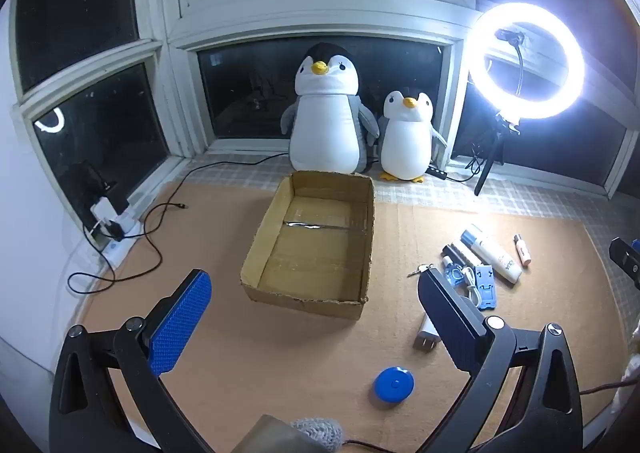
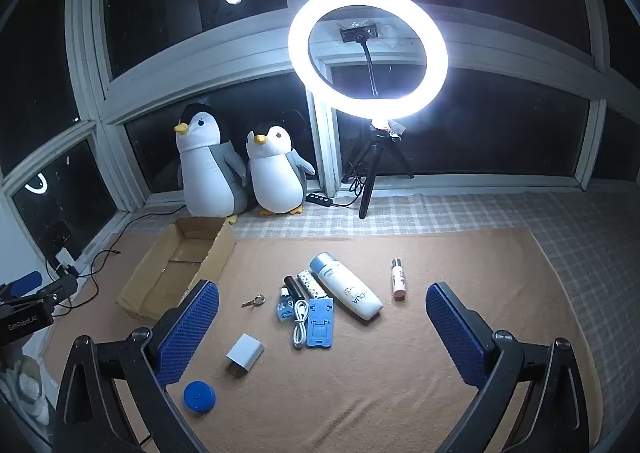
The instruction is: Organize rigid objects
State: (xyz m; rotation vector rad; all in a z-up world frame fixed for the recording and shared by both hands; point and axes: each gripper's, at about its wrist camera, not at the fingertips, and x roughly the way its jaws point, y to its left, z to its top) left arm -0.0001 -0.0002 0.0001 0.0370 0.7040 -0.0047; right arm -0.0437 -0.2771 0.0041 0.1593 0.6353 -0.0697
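Dark window panes and a blazing ring light frame this one, folks, with an orange mat spread out as the playing field. On it lies the scatter to be sorted: a white bottle lying on its side, a small pink tube off to its right, a blue phone stand flat beside a coiled white cable, a key, a white charger plug and a blue round disc nearest the cameras. Everything sits loose and apart enough to be picked singly.

Over to the left waits the cardboard box, open-topped and empty — surely the destination, set within easy reach of the pile.

Neither hand has committed yet. The right gripper hovers tilted down over the cluster, fingers spread wide with nothing between them. The left gripper hangs in front of the box, just as wide and just as empty.

Two plush penguins look on from the sill. Soft ones, so likely spectators only.
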